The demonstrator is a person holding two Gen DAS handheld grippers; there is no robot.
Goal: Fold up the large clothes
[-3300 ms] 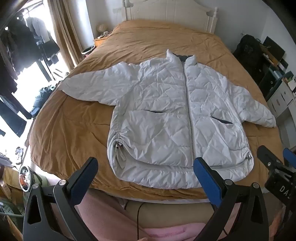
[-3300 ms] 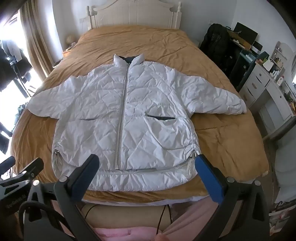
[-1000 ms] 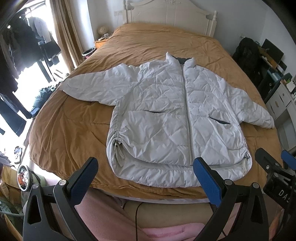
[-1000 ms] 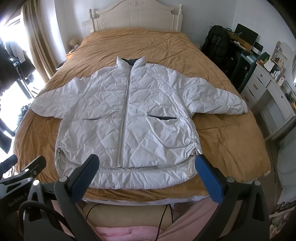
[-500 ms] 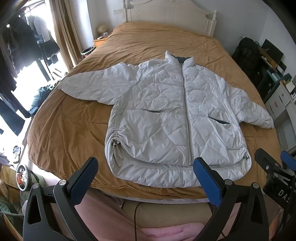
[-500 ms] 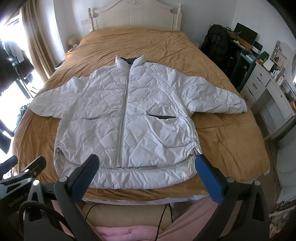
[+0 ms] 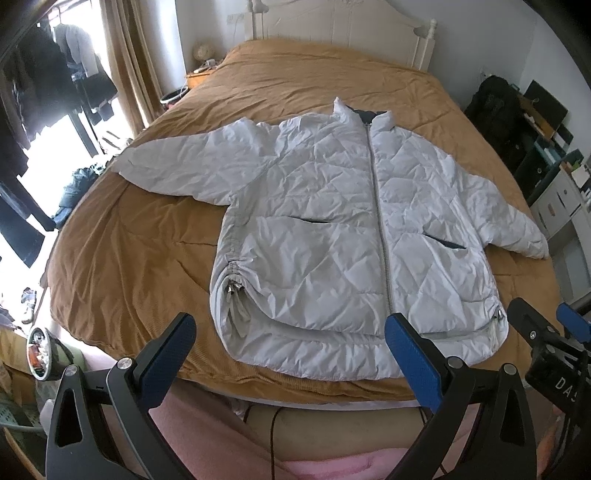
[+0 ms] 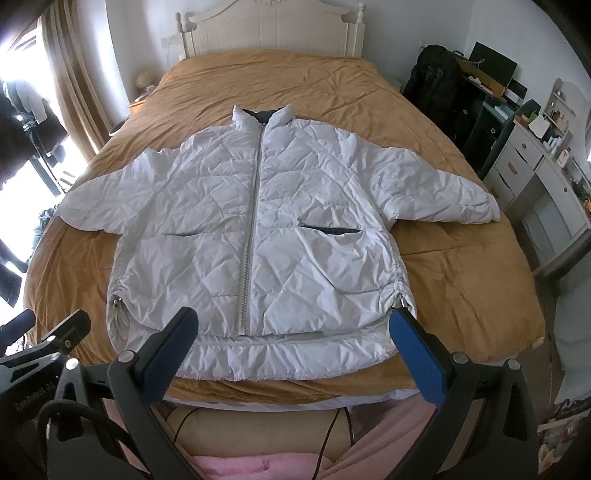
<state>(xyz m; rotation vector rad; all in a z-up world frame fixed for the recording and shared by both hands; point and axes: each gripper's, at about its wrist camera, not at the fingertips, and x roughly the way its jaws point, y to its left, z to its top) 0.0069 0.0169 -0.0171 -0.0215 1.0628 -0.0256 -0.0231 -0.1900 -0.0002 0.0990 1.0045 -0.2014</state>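
Across the middle of both frames, lying flat and front-up on the mustard bedspread (image 8: 461, 295): white quilted jacket (image 8: 258, 229), zipped to the collar, hem toward the bottom of the frame, collar toward the white headboard (image 8: 273, 29) at top centre. Both sleeves sticking straight out, left sleeve (image 7: 177, 166) reaching toward the upper left in the left wrist view, right sleeve (image 8: 443, 192) pointing to the right edge in the right wrist view. Probably spread like this on purpose, since a puffy coat needs its sleeves laid out before folding them in over the body.

Hanging over the near edge of the bed, just short of the hem: left gripper (image 7: 290, 354) and right gripper (image 8: 295, 345), each with its blue pads spread wide apart and nothing between them. Looking like a line-up pose before reaching for a sleeve or a hem corner, no fold started yet.

Around the edges: curtains (image 7: 125, 62) and hanging dark clothes at upper left, black backpack (image 8: 436, 81) and white drawers (image 8: 524, 173) at upper right, pink clothing of the person at the bottom.

Compared with a few seconds back: basically nothing changing. Jacket sitting in the same spot with the same creases, grippers hovering just as open and empty, only a slight wobble in framing.
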